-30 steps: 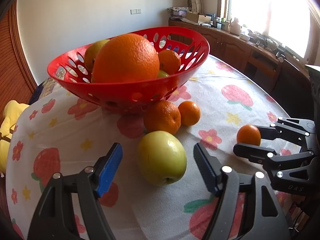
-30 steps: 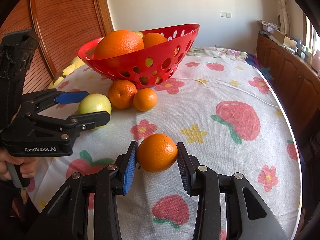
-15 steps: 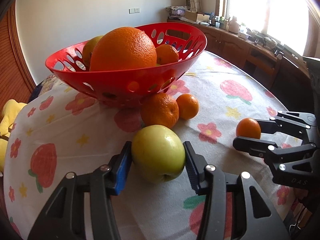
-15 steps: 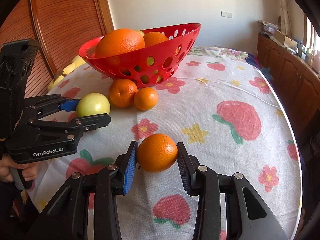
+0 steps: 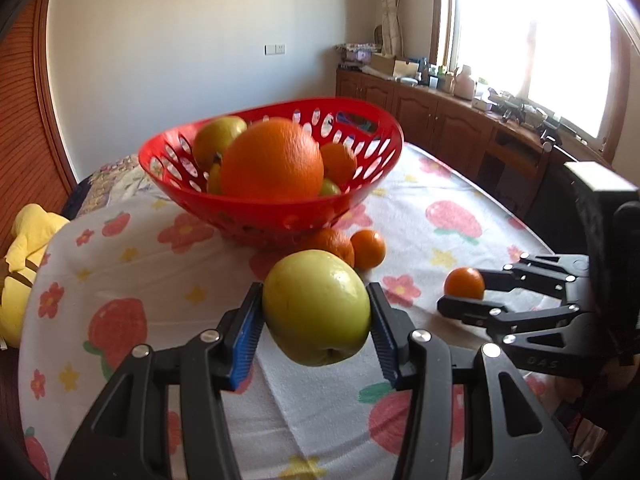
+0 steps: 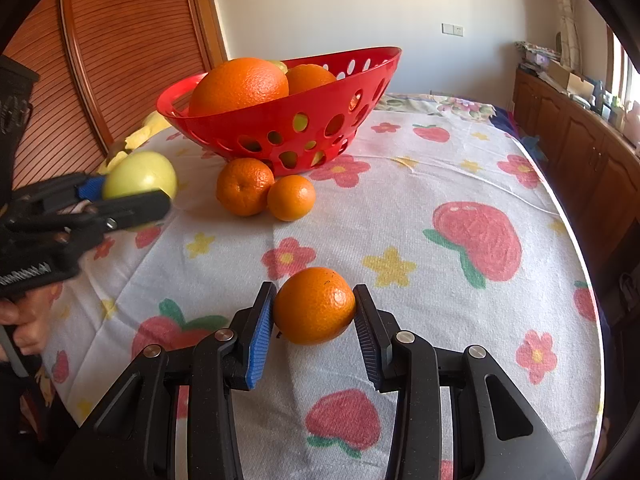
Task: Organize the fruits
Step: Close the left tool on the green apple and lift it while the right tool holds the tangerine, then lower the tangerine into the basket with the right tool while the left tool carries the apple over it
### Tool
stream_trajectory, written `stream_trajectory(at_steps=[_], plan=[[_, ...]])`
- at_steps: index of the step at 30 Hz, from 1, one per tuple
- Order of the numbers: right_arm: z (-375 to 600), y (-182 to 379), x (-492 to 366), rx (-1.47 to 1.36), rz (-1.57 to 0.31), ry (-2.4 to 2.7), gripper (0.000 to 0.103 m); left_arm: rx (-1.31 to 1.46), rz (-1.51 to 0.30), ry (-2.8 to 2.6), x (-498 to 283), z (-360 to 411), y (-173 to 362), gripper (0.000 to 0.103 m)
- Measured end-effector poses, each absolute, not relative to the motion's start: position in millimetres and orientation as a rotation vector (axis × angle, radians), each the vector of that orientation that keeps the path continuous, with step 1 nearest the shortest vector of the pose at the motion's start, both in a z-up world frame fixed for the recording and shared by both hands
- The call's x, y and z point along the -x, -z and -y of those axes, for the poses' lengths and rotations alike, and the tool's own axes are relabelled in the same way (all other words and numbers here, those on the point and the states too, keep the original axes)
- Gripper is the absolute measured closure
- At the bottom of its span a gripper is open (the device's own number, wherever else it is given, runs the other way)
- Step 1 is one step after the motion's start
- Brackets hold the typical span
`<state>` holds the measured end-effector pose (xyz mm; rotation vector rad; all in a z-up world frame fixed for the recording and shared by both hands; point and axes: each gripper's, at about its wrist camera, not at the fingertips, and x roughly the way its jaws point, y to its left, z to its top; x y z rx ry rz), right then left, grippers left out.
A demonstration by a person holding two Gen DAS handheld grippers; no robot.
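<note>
- on the right gripper, seen from the left wrist view, faint raised letters on the black body read roughly "das"; the first characters were hard to make out.
- on the left gripper, seen from the right wrist view, a white printed brand line ran along the black body, but it was too blurred to read.

The red basket is showing as glossy perforated plastic. The tablecloth is looking like matt, nubbly woven cloth. The green apple is gleaming smooth and waxy, the orange showing dimpled peel. The cabinet is appearing as varnished wood, probably.
</note>
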<state>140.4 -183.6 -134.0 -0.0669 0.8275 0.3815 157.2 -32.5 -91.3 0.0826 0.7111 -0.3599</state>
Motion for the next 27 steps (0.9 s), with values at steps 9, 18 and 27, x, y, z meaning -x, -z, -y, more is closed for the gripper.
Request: stream_trajectory(at_steps=[9, 18, 27], plan=[[187, 128, -138, 0.062, -0.808, -0.372, 0.064, -0.067, -0.595, 0.334, -145, 19, 52, 0.054], [190, 85, -140, 0.078, -0.715, -0.382, 0.064, -0.064, -0.531, 0.308, -155, -3, 21, 0.054], [168, 40, -184, 0.140, -0.640, -0.438, 0.064, -0.057, -0.533, 0.283, -188, -16, 19, 0.054]])
